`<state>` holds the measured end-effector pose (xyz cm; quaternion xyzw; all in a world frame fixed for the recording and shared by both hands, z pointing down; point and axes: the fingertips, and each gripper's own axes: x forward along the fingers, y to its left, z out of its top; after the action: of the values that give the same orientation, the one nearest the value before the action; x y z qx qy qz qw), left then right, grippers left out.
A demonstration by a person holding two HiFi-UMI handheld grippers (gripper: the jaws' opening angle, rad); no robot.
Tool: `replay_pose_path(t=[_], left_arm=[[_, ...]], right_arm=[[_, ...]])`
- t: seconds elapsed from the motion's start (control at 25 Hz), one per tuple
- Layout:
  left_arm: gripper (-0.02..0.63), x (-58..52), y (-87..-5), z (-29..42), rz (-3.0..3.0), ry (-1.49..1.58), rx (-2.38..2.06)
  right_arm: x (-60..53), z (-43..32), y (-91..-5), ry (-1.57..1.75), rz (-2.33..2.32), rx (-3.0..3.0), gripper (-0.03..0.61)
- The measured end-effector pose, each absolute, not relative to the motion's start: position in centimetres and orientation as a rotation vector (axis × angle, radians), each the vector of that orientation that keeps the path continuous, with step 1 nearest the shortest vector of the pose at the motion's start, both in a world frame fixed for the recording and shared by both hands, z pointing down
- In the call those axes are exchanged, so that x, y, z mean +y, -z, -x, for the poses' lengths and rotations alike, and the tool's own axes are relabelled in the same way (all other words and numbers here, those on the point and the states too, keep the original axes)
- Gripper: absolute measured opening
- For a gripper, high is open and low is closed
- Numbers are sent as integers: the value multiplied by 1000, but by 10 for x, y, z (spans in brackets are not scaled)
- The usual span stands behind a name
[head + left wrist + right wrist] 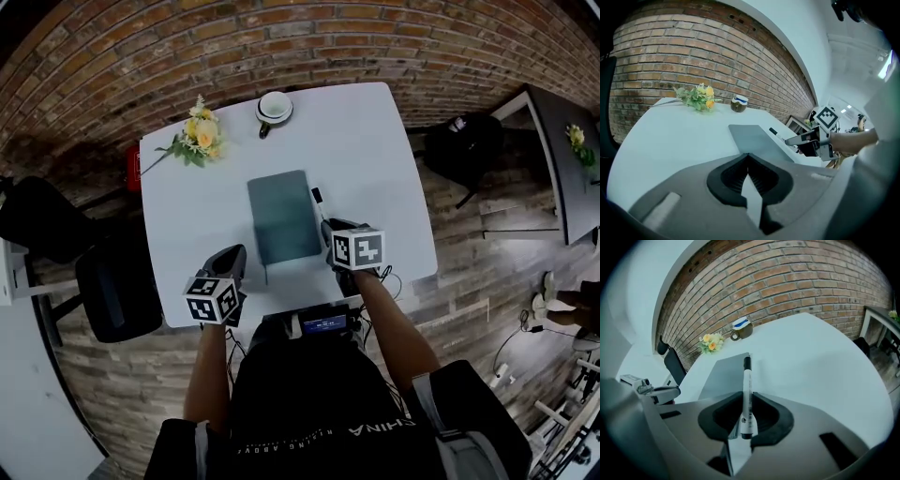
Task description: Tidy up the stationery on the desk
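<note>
Head view: A white worktop (366, 159) stands against a brick wall (281, 37). A grey-green notebook (283, 217) lies flat near the middle, closer to the front edge. The left hand-held gripper (236, 253) is over the front left part of the worktop, left of the notebook and apart from it. The right hand-held gripper (330, 227) is just beside the notebook's right edge and holds a marker (319, 199), whose black cap points toward the far edge. A cup (274, 108) sits at the far edge and flowers (199, 136) lie at the far left corner. A dark chair (117, 291) stands off the left edge.

Left gripper view: The jaws of the left hand-held gripper (748, 157) are pressed together with nothing between them. The notebook (757, 140) lies ahead. The right hand-held gripper (794, 139) shows at the right, with the marker (779, 136) sticking out along the notebook's right edge. It is unclear whether the marker touches the worktop. The flowers (698, 97) and cup (738, 103) are near the wall.

Right gripper view: The jaws of the right hand-held gripper (747, 398) are clamped on the white barrel of the marker (747, 378), cap end forward. The notebook (723, 376) is under and to the left of the cap. The cup (741, 328) and flowers (710, 343) are at the far edge. The left hand-held gripper (658, 391) shows at the left.
</note>
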<state>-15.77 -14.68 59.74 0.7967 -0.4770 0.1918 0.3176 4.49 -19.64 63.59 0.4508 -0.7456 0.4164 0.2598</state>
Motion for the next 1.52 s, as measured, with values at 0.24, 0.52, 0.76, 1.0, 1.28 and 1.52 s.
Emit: replay_pose_path(t=[0.24, 0.52, 0.76, 1.0, 1.28, 1.52], left_arm=[[12, -142, -609, 158, -2075, -512, -1259], [12, -142, -610, 158, -2090, -528, -1266], [12, -142, -610, 163, -2100, -539, -1270], [12, -143, -608, 161, -2107, -534, -1256], [12, -145, -603, 153, -2126, -514, -1246], [12, -156, -591, 141, -2166, -478, -1234]], right_arm=[[-195, -39, -654, -1241, -1251, -1979, 75], [-196, -35, -658, -1256, -1251, -1971, 77], [-192, -30, -659, -1279, -1224, -1979, 83], [-189, -31, -657, -1283, -1211, -1985, 91], [-188, -37, -649, -1272, -1202, -2010, 92], [-202, -43, -611, -1106, -1193, -2142, 57]])
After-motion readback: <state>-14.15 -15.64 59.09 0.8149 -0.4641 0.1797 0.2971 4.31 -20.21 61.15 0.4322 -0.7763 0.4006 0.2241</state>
